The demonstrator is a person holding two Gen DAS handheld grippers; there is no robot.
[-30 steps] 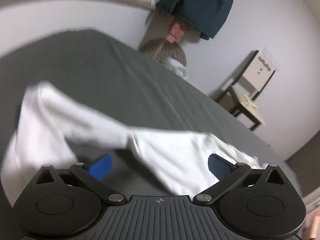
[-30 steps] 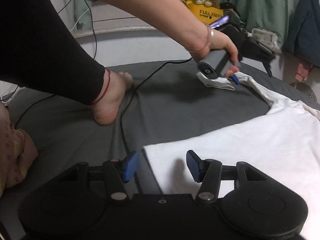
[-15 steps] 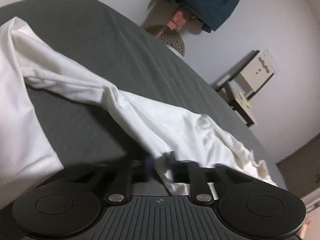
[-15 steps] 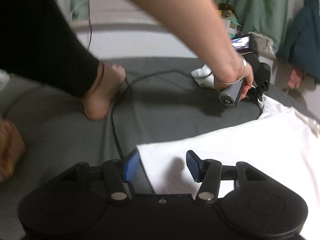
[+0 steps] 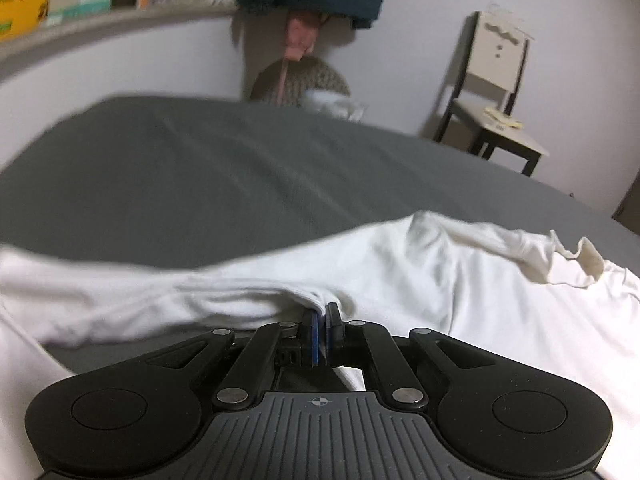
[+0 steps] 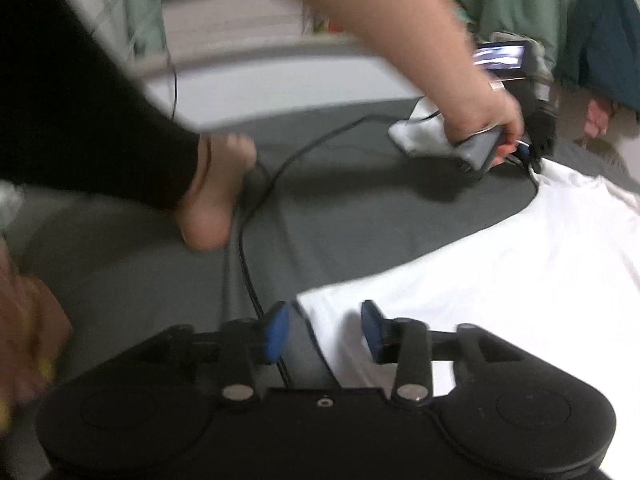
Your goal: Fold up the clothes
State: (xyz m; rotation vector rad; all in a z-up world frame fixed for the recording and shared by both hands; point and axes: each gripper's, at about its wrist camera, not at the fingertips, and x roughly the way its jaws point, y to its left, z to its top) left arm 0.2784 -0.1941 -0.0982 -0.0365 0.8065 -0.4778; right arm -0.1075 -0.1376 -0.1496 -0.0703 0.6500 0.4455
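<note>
White shirt point(image 5: 460, 280): spread on the grey bed point(image 5: 240, 176), collar end to the right in the left wrist view, one sleeve drawn up into a ridge. Left gripper point(image 5: 322, 330): jaws together, clamped on a pinch of that sleeve fabric. Right gripper point(image 6: 322, 326): jaws apart, straddling the shirt's near corner without gripping it; a black cable point(image 6: 248, 264) runs just beside. Step in hand, by judgement: the first sleeve fold. Next move likely calls for carrying the pinched sleeve inward over the body, laying it flat, and closing the right jaws on the corner.
</note>
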